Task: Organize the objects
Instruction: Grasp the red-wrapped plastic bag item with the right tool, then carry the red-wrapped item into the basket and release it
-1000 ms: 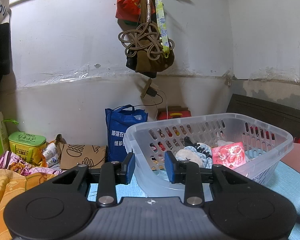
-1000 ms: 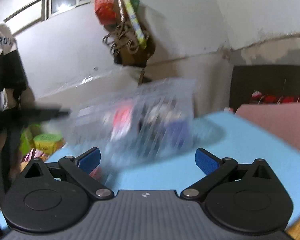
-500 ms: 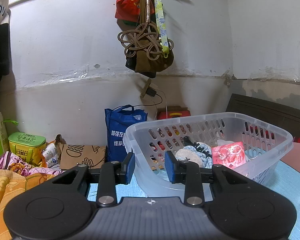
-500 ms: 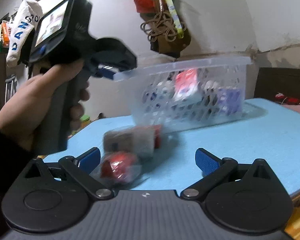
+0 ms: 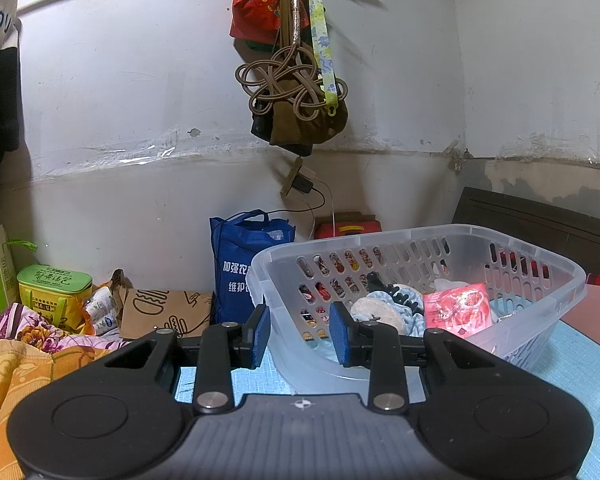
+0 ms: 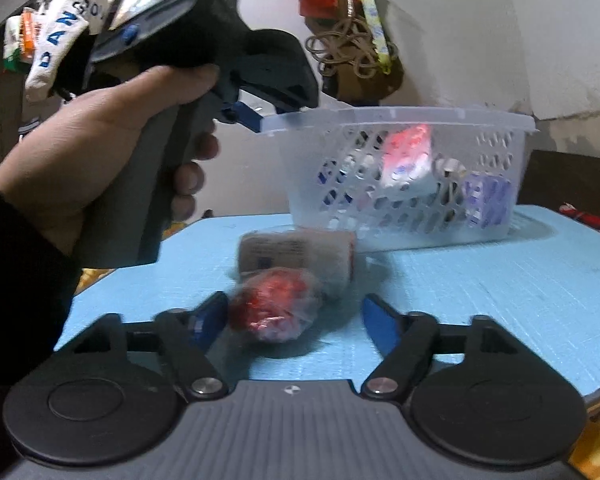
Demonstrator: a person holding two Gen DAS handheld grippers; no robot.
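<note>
Our left gripper is clamped on the near rim of the clear plastic basket, tipping that end off the blue table. Our right gripper is spread wide around a red wrapped packet lying on the table, with a grey roll just behind it.

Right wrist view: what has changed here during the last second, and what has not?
The right gripper swung down toward the red wrapped packet, which now sits between its open fingers, not yet gripped. The left gripper stayed clamped on the basket rim, and the basket did not move.
</note>
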